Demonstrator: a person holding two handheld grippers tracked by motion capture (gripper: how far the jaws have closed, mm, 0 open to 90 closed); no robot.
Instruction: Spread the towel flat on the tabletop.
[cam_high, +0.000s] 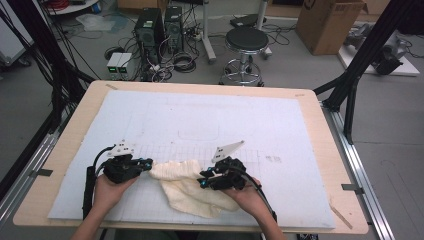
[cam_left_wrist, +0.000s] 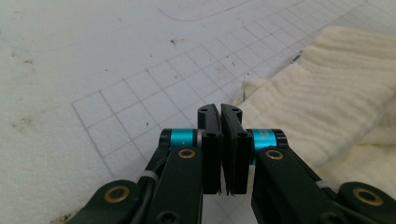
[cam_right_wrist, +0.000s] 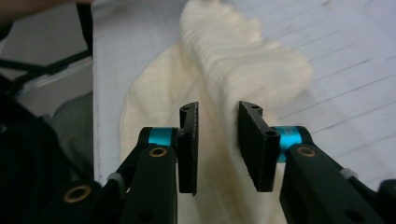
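Near the front edge of the white gridded foam mat (cam_high: 150, 120), the crumpled cream ribbed cloth (cam_high: 187, 187) is lying between both tools, the left gripper (cam_left_wrist: 220, 114) closed beside its edge, apparently empty, while the right gripper (cam_right_wrist: 217, 114) is hovering open over its long fold.

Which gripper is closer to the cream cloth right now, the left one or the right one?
Right. The right gripper hangs directly over the cream cloth, its fingers apart with a fold between them. The left gripper sits just beside the cloth's left edge, fingers together over the white mat.
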